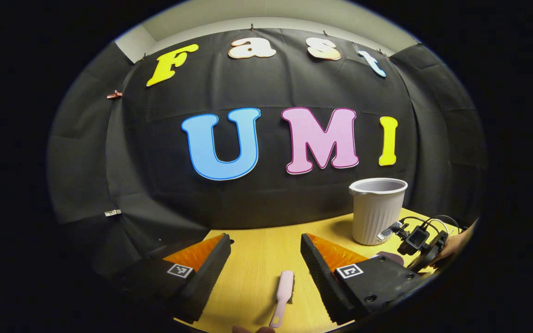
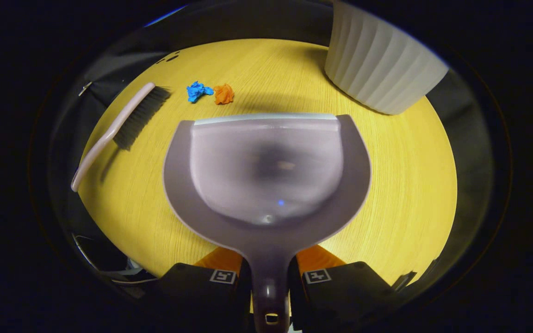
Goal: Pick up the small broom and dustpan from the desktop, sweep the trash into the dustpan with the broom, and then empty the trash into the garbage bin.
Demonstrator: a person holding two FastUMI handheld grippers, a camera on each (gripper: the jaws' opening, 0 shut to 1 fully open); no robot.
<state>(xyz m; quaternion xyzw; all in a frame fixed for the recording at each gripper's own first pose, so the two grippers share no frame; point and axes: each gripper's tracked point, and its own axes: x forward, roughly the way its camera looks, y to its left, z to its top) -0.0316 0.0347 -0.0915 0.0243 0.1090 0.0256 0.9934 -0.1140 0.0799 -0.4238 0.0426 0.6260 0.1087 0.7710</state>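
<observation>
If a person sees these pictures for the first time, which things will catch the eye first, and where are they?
In the right gripper view, the grey dustpan dominates the middle, its handle clamped by the right tool. Beyond its lip lie a blue paper ball and an orange paper ball, with the broom to their left. In the left gripper view, the open left tool hovers over the broom's handle.
</observation>
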